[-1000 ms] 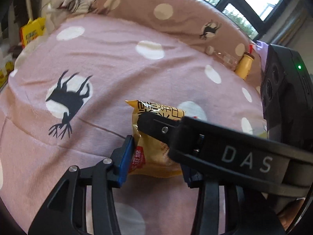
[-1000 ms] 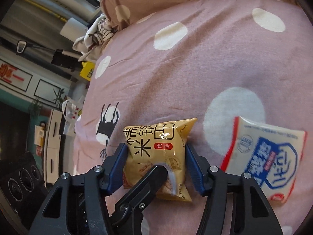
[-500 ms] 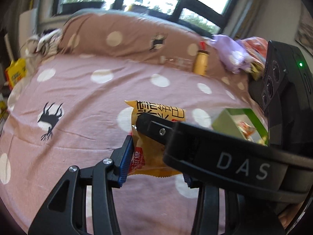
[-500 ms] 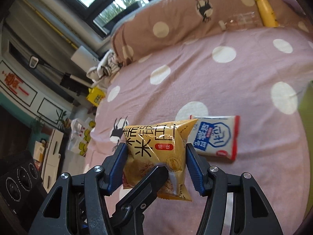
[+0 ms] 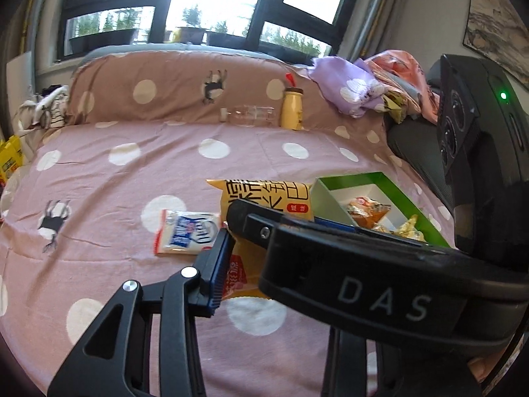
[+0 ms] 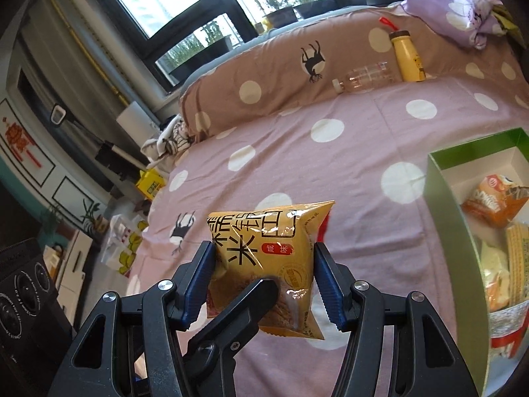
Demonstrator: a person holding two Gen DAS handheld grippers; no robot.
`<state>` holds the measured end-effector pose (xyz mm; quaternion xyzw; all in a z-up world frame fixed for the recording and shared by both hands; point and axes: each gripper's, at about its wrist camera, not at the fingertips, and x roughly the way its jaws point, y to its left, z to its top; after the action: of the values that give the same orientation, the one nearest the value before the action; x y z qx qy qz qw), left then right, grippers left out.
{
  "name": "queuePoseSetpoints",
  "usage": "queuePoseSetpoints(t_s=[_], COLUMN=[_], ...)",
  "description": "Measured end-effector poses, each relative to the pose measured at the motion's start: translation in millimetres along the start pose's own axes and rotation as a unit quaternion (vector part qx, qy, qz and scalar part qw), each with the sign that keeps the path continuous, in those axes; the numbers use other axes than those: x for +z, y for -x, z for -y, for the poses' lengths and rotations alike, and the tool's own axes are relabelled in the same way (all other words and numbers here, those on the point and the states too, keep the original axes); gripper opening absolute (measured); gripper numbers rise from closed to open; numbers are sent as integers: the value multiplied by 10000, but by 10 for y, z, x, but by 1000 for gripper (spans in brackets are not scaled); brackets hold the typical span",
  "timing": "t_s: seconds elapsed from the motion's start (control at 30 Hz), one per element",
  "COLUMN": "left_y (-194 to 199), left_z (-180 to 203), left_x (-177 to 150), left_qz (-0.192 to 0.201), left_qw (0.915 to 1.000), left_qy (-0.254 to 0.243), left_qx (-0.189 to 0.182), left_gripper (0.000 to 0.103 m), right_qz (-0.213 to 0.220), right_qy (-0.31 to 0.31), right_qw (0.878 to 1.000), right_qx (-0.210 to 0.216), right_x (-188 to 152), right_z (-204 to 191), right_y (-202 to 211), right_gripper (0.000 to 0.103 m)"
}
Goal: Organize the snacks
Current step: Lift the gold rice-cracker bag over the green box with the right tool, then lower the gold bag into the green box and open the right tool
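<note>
Both grippers hold one yellow snack bag (image 6: pixel 264 258) above the pink dotted bed. My right gripper (image 6: pixel 264 284) pinches its sides between blue pads. The left gripper's finger crosses under the bag in the right wrist view. In the left wrist view the yellow snack bag (image 5: pixel 264 198) sits between my left gripper's (image 5: pixel 261 248) blue pads, with the right gripper's black body across it. A green box (image 6: pixel 443 205) with several snacks inside lies to the right; it also shows in the left wrist view (image 5: pixel 325 198). A white-and-blue packet (image 5: pixel 186 231) lies on the bed.
A yellow bottle (image 5: pixel 291 109) and a clear plastic bottle (image 5: pixel 251 115) lie against the brown pillow (image 5: pixel 172 89) at the far side. Purple and orange cloth (image 5: pixel 350 89) is piled at the back right. The bed's left edge drops to a cluttered floor (image 6: pixel 125 244).
Both grippers rose with the yellow bag and tilted up and to the right. The green box came into view on the right. The white-and-blue packet stayed on the bed.
</note>
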<state>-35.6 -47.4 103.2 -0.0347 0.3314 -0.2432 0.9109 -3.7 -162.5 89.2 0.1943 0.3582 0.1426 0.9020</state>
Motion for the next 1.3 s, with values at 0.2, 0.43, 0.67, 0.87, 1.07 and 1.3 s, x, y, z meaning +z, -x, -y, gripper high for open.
queuePoseSetpoints(t_s=[0.2,0.43,0.67,0.87,1.07,1.3], left_y=[-173,-457,-717,-910,-1099,-1297], left_z=[378,879,1261,1473,1566,1576], left_x=[136,248,305,261,253,199], left_qz=[-21,-104,-333,-593,-890,-1199], left_qw=[9994,9963,9920,9888,9854,9835], left_qy=[-292,-688,-1006,-1091,-1110,-976], left_qx=[-194,-502,-690,-834,-937,-936], left_gripper=[34,32,31,29,28,27], right_qz=[165,512,730,666,590,338], right_qy=[-278,-791,-1385,-1720,-2069,-2396], right_qw=[9995,9954,9874,9815,9745,9679], right_qx=[-22,-148,-227,-509,-639,-683], right_x=[64,141,159,126,95,60], right_z=[396,892,1355,1623,1884,2091], right_y=[274,585,797,862,851,726], right_gripper=[62,62,62,62,63,63])
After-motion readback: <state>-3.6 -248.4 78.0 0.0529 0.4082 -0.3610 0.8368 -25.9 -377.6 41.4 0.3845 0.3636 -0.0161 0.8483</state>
